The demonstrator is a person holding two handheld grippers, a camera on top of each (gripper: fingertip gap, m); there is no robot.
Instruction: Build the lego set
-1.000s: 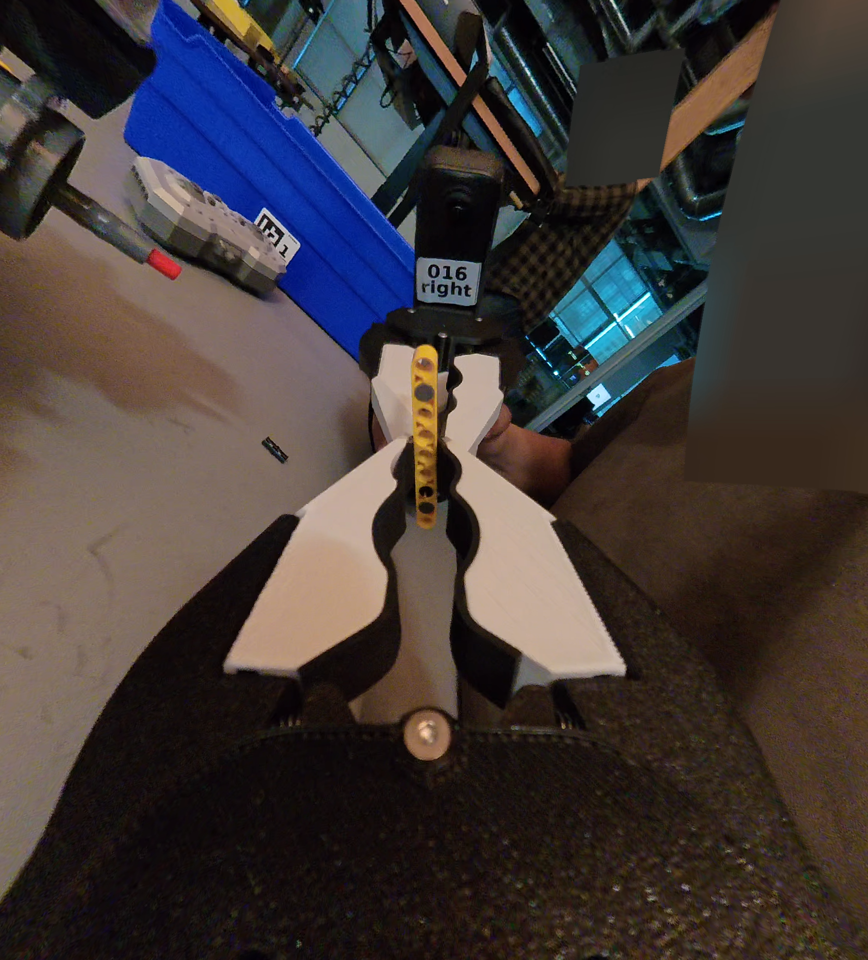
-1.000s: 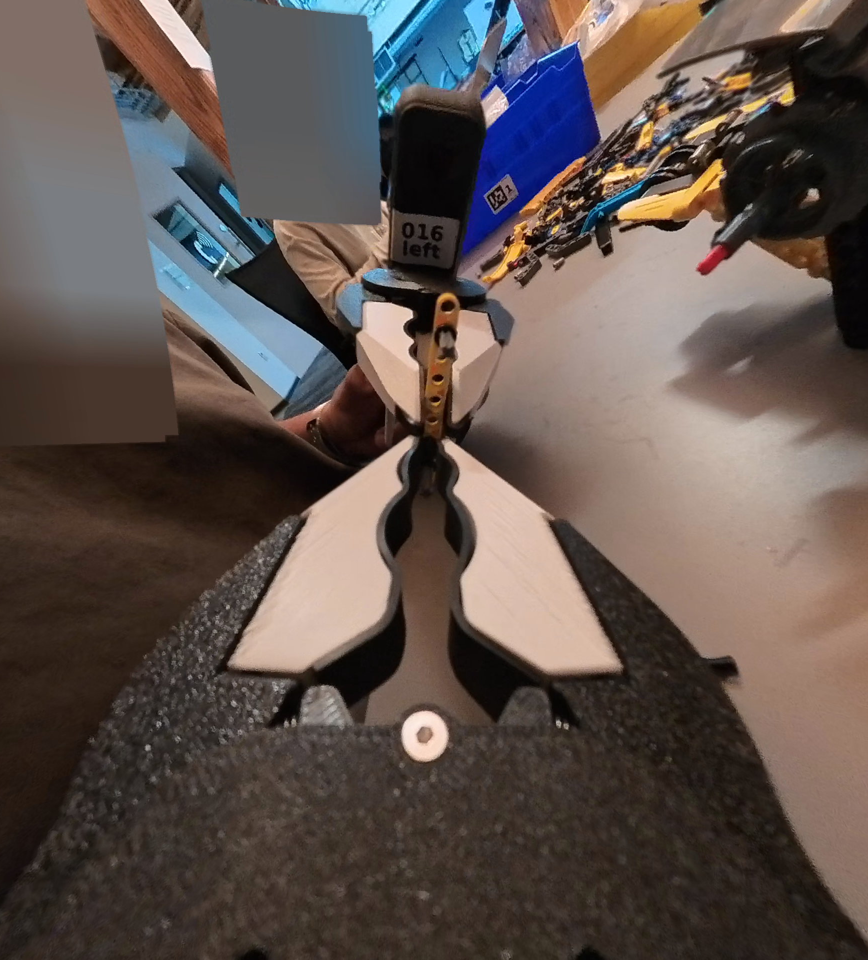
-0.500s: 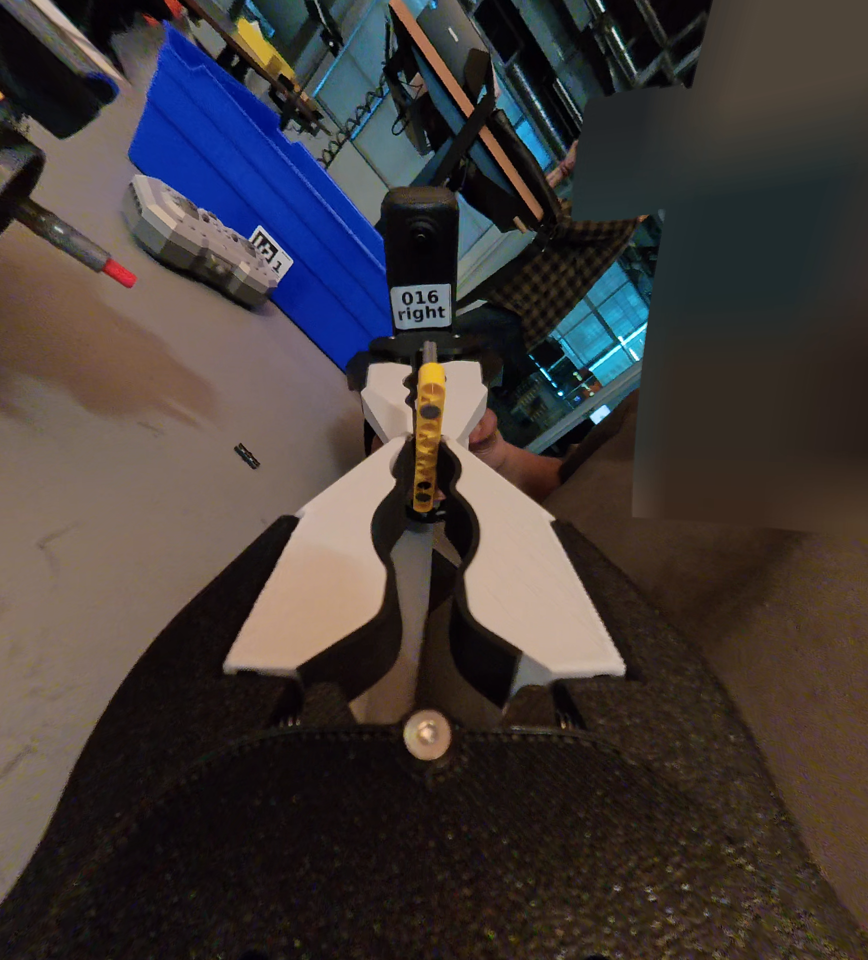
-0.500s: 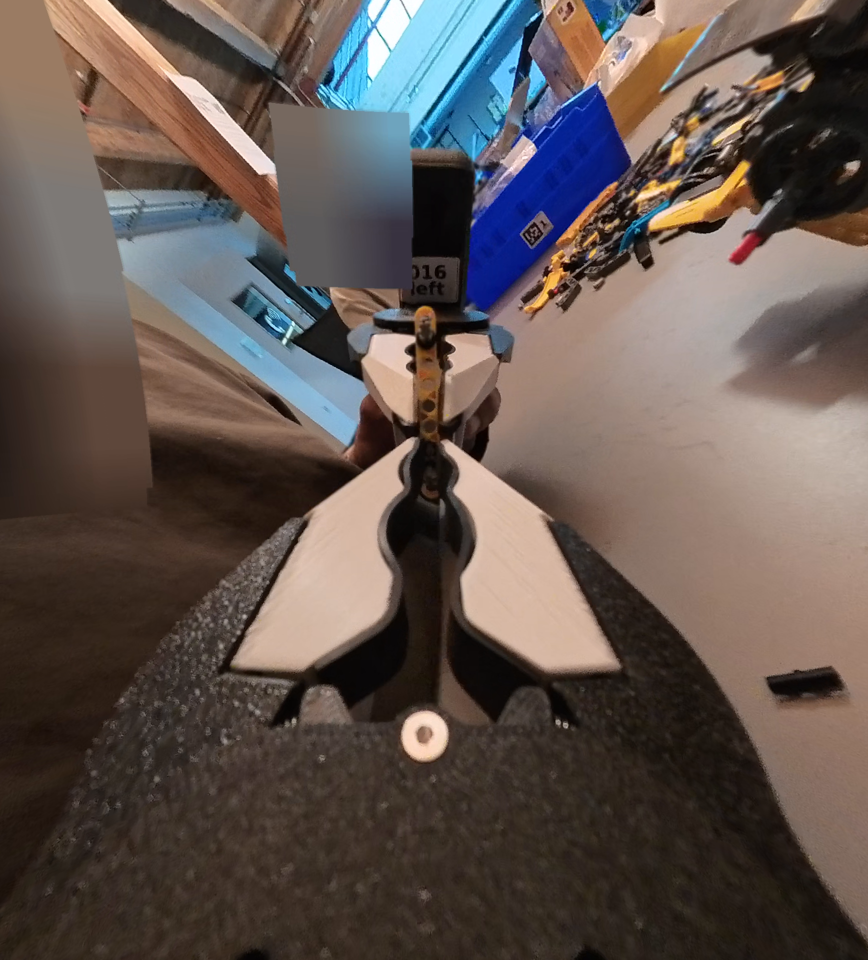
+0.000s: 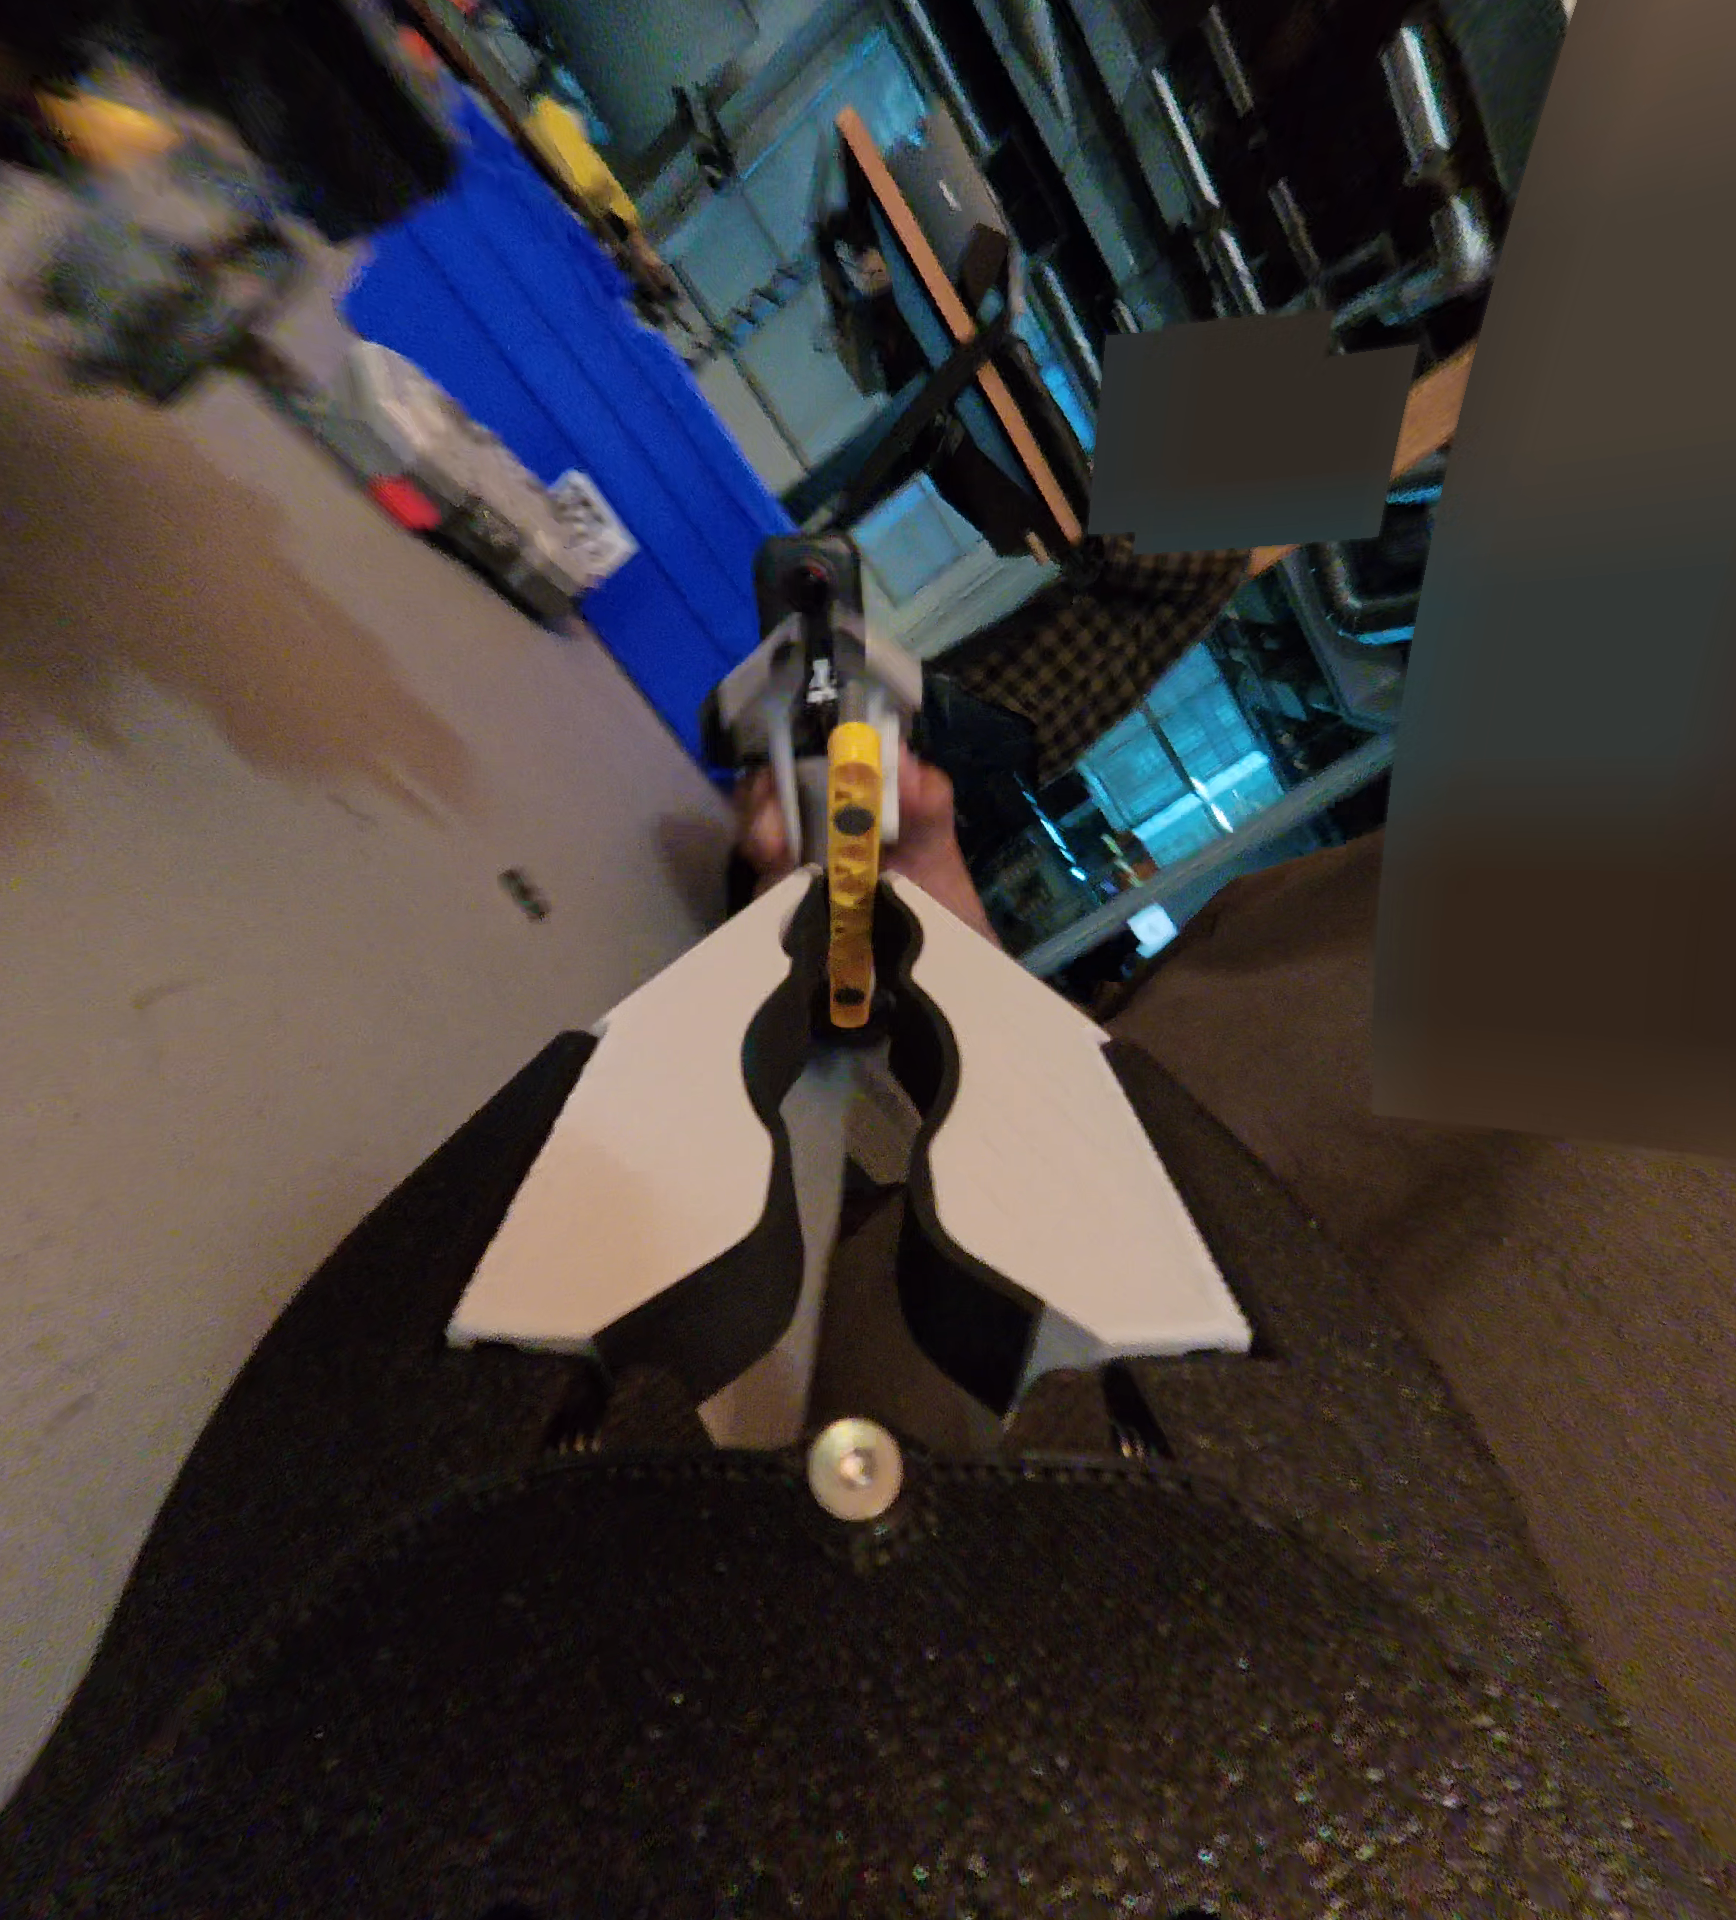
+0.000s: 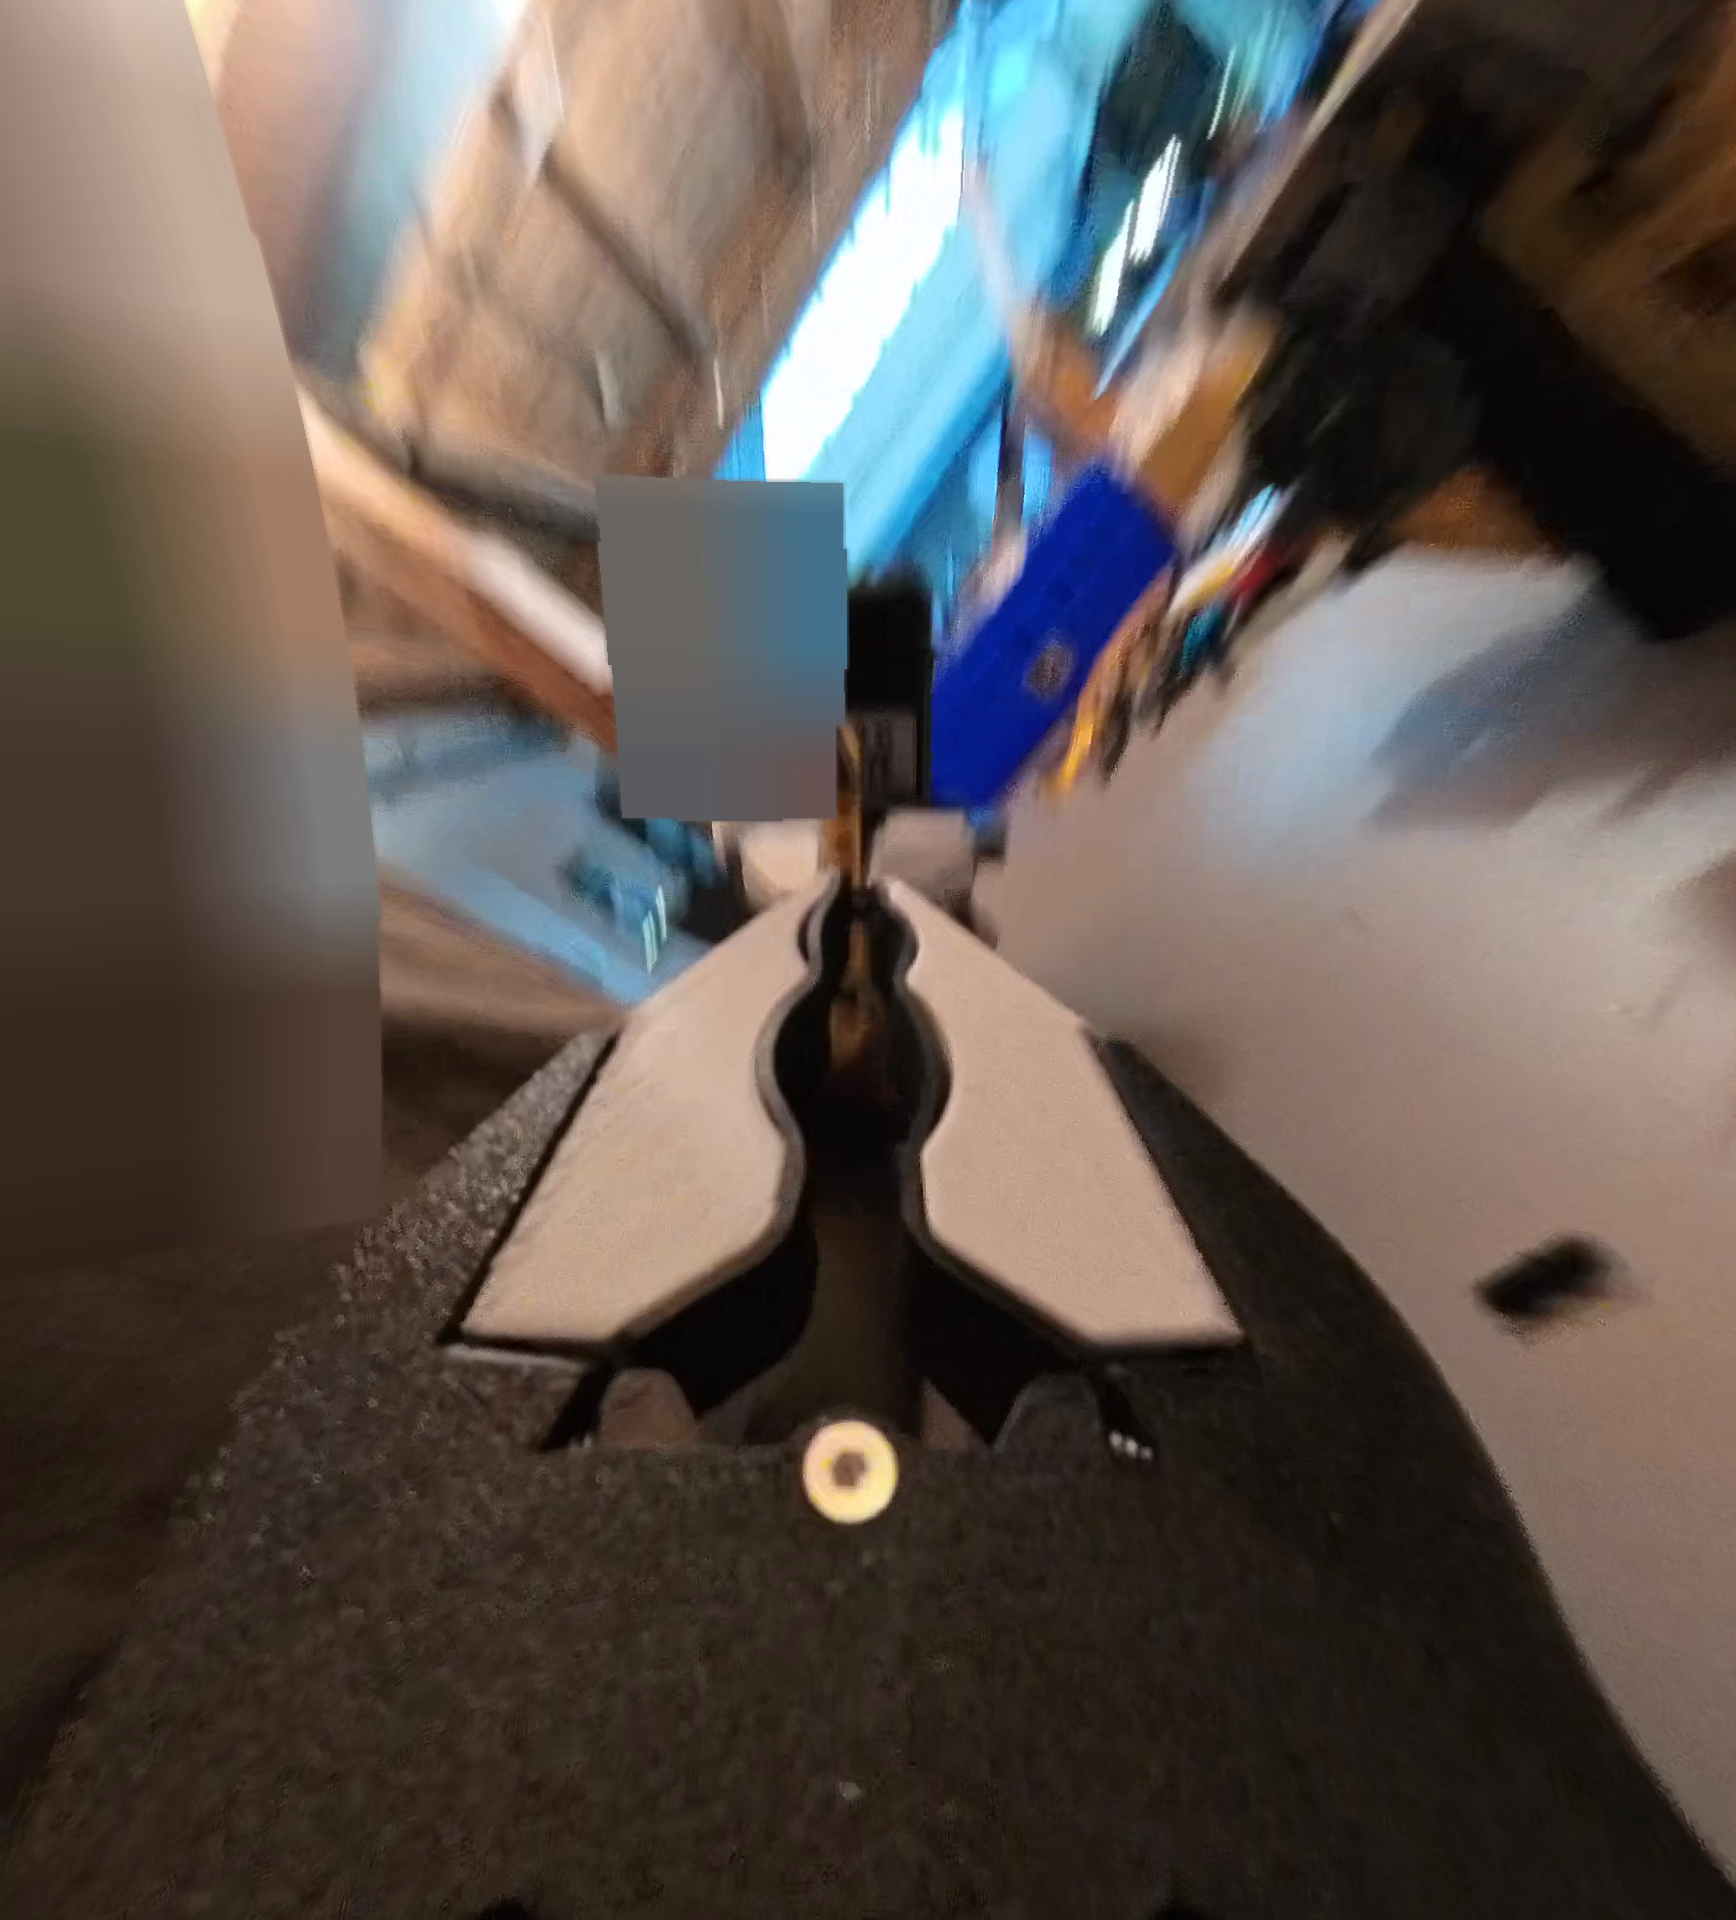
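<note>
A yellow perforated beam [image 5: 851, 914] stands upright between the tips of my left gripper [image 5: 848, 894], which is shut on its lower part. The beam's upper end reaches my right gripper [image 5: 828, 727], which faces me and is held by a hand [image 5: 931, 821]. The right wrist view is badly blurred. There my right gripper [image 6: 851, 896] has its jaws nearly together, with the yellow beam [image 6: 848, 1013] showing between them. The left gripper [image 6: 859, 847] sits just beyond the tips. Both are held above a grey table [image 5: 168, 1039].
A blue bin [image 5: 552, 343] stands at the back, with a grey block [image 5: 469, 468] in front of it. A small black pin [image 5: 523, 896] lies on the table and also shows in the right wrist view [image 6: 1544, 1273]. A dark vehicle model [image 6: 1466, 416] and loose parts [image 6: 1155, 644] lie at the far right. Brown clothing [image 5: 1466, 1351] fills the right side. My left and right fingertips are right by each other.
Both grippers have swung with the beam still between them. The right one moves fast, so its view is now smeared. In the left view it looks smaller and turned.
</note>
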